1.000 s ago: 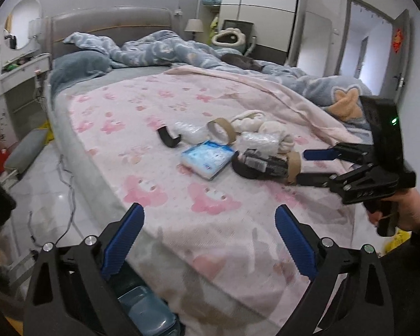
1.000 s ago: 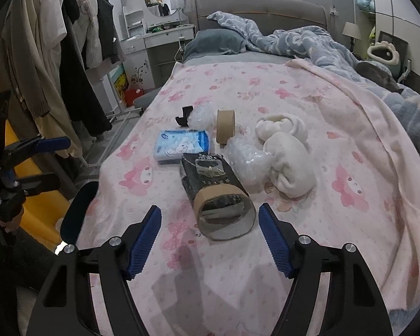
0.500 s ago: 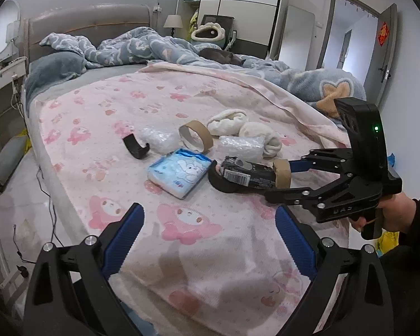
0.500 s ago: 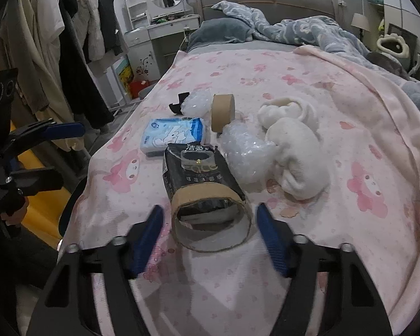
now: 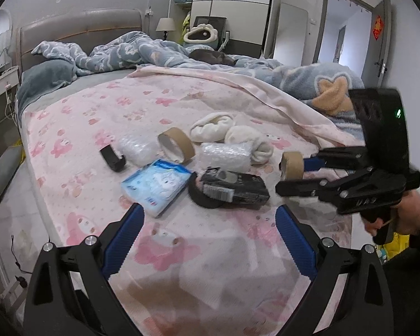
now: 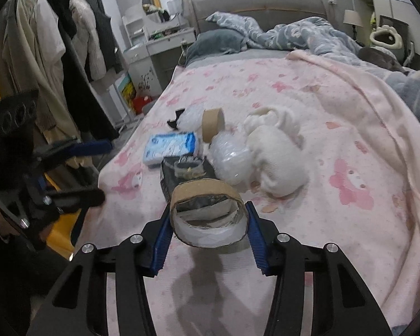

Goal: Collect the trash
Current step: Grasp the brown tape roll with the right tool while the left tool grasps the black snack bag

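The right gripper [image 6: 208,225] pinches an empty cardboard tape roll [image 6: 207,212] between its blue pads, pressed on the roll's two sides, and holds it clear of the pink printed blanket [image 6: 350,145]. The right wrist view looks straight through the roll's hollow core. The left wrist view shows the same roll [image 5: 293,165] from the side, at the tips of the right gripper [image 5: 289,175], lifted above the bed and just right of the black package [image 5: 235,187].

The left gripper [image 5: 208,232] has its fingers spread wide with nothing between them, hovering over the near edge of the bed; in the right wrist view it [image 6: 98,168] appears at the left, blurred.

On the blanket lie a second cardboard tape roll [image 5: 176,144], a blue-and-white tissue pack [image 5: 156,184], two clear plastic wraps [image 5: 225,155] [image 5: 135,149], a black curved piece [image 5: 112,158] and a white bundled cloth [image 5: 229,133]. Only the right wrist view shows clothes on a rack [image 6: 56,56] and a dressing table with round mirror [image 6: 161,28] at the far left. Only the left wrist view shows the wardrobe [image 5: 238,14] and the open door [image 5: 378,36] at the far right.

Half a second ago the right gripper's pads were still spread around the roll, which rested against the black package; now they have closed on it and the roll is raised away from the package.
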`<state>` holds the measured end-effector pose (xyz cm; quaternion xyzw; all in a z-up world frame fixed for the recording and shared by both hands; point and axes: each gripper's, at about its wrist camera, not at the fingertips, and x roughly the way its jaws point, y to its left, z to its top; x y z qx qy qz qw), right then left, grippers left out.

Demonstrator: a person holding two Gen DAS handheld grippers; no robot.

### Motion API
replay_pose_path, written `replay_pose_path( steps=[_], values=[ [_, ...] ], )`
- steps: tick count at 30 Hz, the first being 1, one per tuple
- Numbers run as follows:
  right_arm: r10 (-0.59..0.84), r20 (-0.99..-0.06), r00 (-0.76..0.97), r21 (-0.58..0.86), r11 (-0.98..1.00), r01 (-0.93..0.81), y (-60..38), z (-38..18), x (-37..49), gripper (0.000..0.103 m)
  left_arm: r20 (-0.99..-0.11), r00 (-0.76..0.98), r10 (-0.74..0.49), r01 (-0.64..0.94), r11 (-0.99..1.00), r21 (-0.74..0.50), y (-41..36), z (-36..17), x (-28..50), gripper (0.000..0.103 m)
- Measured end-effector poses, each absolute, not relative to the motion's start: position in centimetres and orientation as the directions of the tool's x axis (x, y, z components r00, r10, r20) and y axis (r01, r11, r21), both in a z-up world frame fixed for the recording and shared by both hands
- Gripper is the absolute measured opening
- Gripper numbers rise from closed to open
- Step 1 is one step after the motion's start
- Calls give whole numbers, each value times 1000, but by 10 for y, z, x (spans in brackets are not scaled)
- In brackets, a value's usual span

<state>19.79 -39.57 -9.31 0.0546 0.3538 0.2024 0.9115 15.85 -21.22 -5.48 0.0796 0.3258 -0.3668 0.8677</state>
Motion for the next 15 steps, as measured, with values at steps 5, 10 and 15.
replay_pose_path(
  steps=[5,10,15],
  values=[
    [400,-594,698,283,916,-284,-419,-89,191,50,-634,524,-569,715,698,-35,-237,-63,156,96],
    [413,-567,713,325,907,-266,-436,-87,184,50,-628,533,-566,728,686,0,-253,-70,157,96],
    [416,-554,721,335,905,-263,-444,-86,180,50,-631,528,-567,725,688,-12,-264,-75,164,96]
  ],
)
